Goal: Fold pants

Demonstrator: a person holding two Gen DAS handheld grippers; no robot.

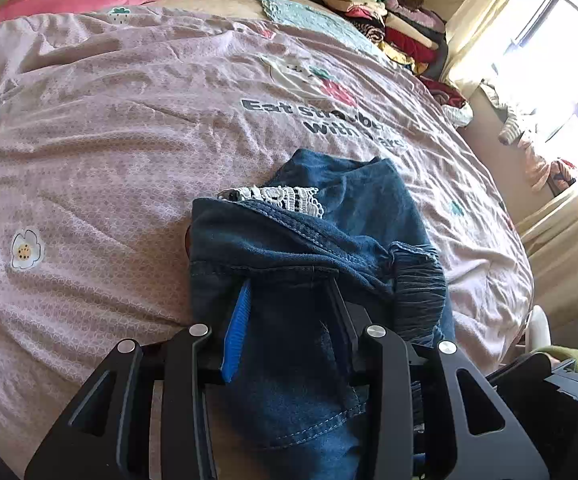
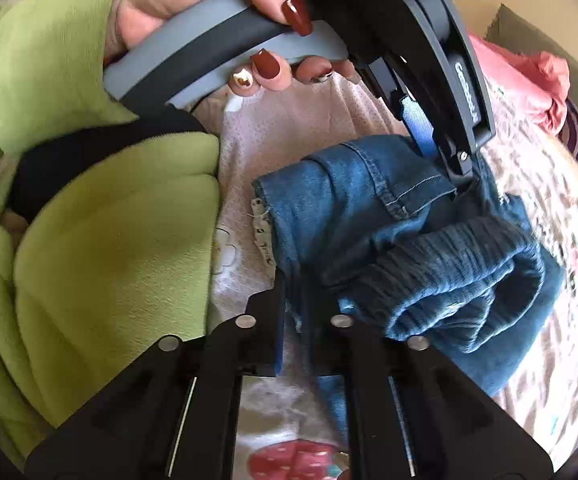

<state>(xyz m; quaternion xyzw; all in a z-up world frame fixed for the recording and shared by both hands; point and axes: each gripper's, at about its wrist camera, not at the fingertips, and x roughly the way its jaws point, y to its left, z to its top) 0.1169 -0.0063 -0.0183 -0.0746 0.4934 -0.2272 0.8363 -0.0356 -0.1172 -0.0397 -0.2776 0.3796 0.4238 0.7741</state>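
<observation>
Pink bed sheet (image 1: 129, 128) lies under everything, and your blue jeans (image 1: 309, 248) sit bunched on it, running straight away from your left gripper (image 1: 289, 292). Both grippers touch the jeans. Your left gripper is pinching the denim. Your right gripper (image 2: 295, 280) grips a fold too, it seems. Only the right view shows your hand (image 2: 209, 0) on the left tool's handle.

Denim is covering the left gripper (image 1: 289, 300) fingertips; the jeans (image 2: 409, 232) (lower part) are running behind the right gripper (image 2: 295, 312).
</observation>
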